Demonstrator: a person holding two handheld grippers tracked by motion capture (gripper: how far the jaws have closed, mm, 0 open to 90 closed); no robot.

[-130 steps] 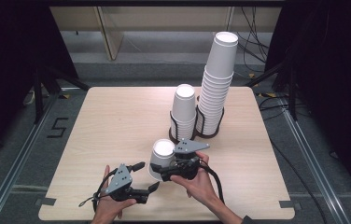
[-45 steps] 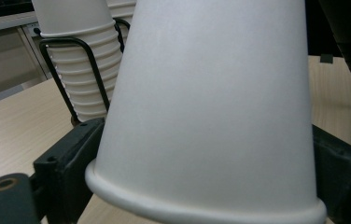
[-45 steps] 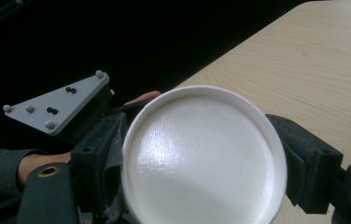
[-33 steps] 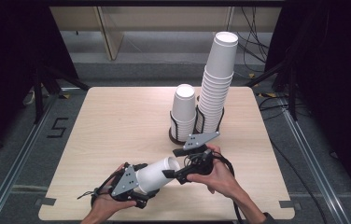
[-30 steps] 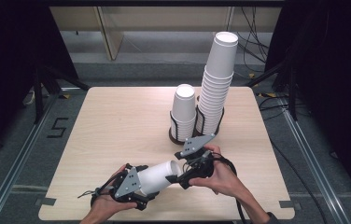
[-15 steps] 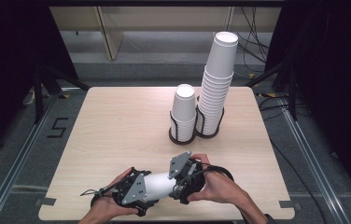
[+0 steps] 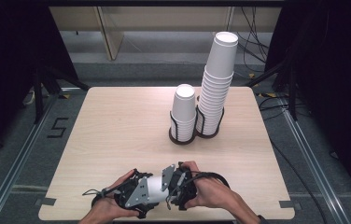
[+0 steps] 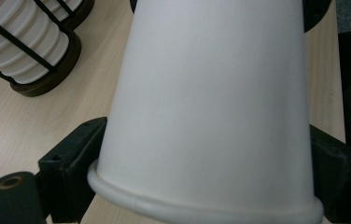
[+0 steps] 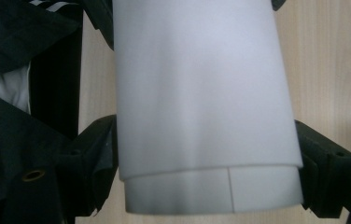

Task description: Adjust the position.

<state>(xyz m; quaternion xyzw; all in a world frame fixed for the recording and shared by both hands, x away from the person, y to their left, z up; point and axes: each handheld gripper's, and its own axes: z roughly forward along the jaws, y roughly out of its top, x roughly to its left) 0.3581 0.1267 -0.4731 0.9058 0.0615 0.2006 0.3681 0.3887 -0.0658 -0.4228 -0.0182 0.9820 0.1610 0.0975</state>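
Observation:
A white paper cup (image 7: 155, 185) lies on its side just above the table's front edge, between both hands. My left gripper (image 7: 146, 193) comes in from the left. In the left gripper view its jaws press the cup (image 8: 211, 93) on both sides near the rolled rim, so the left gripper (image 8: 206, 173) is shut on it. My right gripper (image 7: 168, 183) meets it from the right. In the right gripper view the cup (image 9: 197, 84) has a second cup's end (image 9: 201, 192) sticking out of it. The right gripper (image 9: 208, 176) has its jaws against both sides there.
Two black wire holders stand mid-table: one with a short stack of cups (image 7: 183, 109), one with a tall stack (image 7: 216, 79) beside it on the right. The short stack's holder (image 8: 47, 74) is at the upper left of the left gripper view. The table's front edge (image 7: 164, 219) is close under the hands.
The right gripper came down and leftward from above the cup's far end and now clasps the cup. The left gripper kept the cup lying on its side. Seconds ago the cup stood upside down on the table.

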